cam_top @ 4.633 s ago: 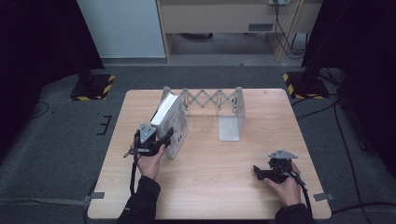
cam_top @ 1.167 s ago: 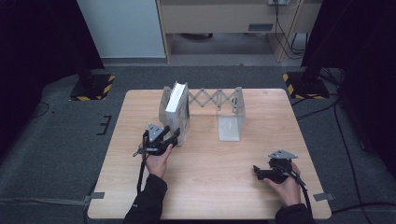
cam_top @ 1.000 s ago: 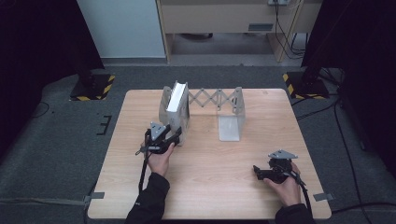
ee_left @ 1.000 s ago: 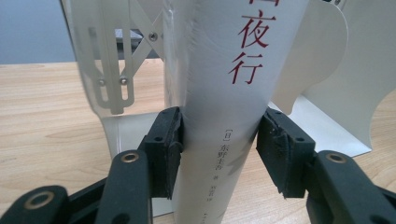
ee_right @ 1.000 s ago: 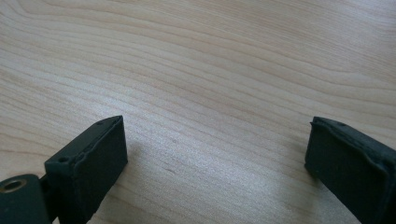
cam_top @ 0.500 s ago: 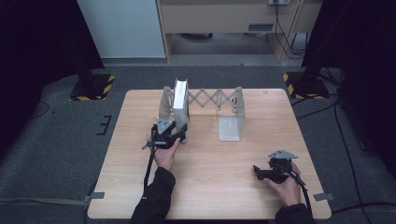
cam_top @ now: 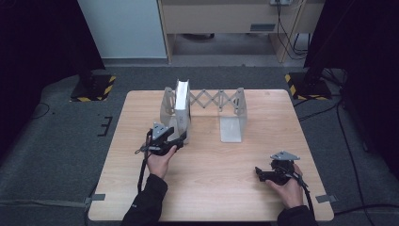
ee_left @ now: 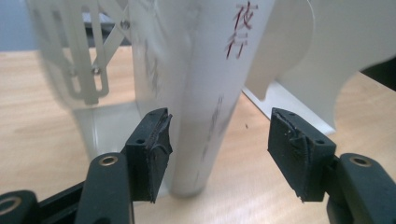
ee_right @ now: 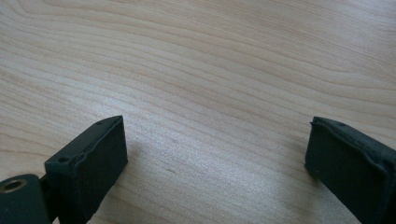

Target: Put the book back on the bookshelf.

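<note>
A white book [cam_top: 182, 104] stands upright on its edge at the left end of a white accordion rack [cam_top: 220, 100], against the left end plate. In the high view my left gripper [cam_top: 181, 139] sits at the book's near lower edge. In the left gripper view the book's spine [ee_left: 205, 93], with red characters on it, lies between the jaws of my left gripper [ee_left: 219, 149], which is open. The spine is close to the left pad [ee_left: 156, 149], with a gap to the right one. My right gripper [cam_top: 259, 173] rests open low over bare wood [ee_right: 210, 70] at the near right.
The rack's right end plate [cam_top: 233, 123] stands on the wooden table [cam_top: 211, 188], with its scissor links spanning the back. In the left gripper view rack plates [ee_left: 86, 56] flank the book. Dark stands with striped bases [cam_top: 94, 89] are on the floor beyond the table.
The book has swung from leaning left to upright in the rack. My left hand has moved right and toward the rack with it. The right hand has stayed put.
</note>
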The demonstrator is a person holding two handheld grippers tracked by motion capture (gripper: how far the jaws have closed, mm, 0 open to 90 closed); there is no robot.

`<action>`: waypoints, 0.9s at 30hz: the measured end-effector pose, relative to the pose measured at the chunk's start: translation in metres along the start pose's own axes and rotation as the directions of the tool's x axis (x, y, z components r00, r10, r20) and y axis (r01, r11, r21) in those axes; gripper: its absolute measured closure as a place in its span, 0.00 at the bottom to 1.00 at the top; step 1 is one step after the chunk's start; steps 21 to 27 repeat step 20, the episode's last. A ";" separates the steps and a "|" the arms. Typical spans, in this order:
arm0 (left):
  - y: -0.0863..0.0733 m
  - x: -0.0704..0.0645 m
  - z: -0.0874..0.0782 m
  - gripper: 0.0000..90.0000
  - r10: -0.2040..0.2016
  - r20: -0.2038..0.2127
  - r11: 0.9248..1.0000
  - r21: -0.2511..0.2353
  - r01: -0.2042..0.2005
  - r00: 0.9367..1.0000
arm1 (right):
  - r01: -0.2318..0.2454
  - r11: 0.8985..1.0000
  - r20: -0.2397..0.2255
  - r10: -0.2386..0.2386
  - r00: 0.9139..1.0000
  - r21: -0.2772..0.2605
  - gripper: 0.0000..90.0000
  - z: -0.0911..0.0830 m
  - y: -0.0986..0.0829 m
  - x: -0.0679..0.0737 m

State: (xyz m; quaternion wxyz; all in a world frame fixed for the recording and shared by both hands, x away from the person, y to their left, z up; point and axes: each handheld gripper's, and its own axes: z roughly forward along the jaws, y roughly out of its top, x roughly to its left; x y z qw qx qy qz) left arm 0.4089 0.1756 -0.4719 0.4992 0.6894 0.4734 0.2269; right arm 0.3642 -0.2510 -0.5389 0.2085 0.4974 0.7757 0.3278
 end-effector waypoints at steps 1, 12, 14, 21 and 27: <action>-0.002 0.003 -0.006 0.42 0.005 0.000 1.000 0.012 -0.005 1.000 | -0.002 1.000 0.000 0.002 1.000 0.001 0.07 0.000 0.000 0.000; -0.040 0.033 -0.053 0.39 -0.002 0.007 0.992 0.126 0.002 1.000 | 0.000 1.000 0.000 0.000 1.000 0.000 0.07 0.000 0.000 0.000; -0.045 0.038 -0.059 0.38 0.000 -0.003 0.989 0.146 0.001 1.000 | 0.000 1.000 0.000 0.000 1.000 0.000 0.07 0.000 0.000 0.000; -0.060 0.049 -0.072 0.34 -0.004 -0.025 0.984 0.176 0.008 1.000 | 0.000 1.000 0.000 0.000 1.000 0.000 0.07 0.000 0.000 0.000; -0.060 0.049 -0.072 0.34 -0.004 -0.025 0.984 0.176 0.008 1.000 | 0.000 1.000 0.000 0.000 1.000 0.000 0.07 0.000 0.000 0.000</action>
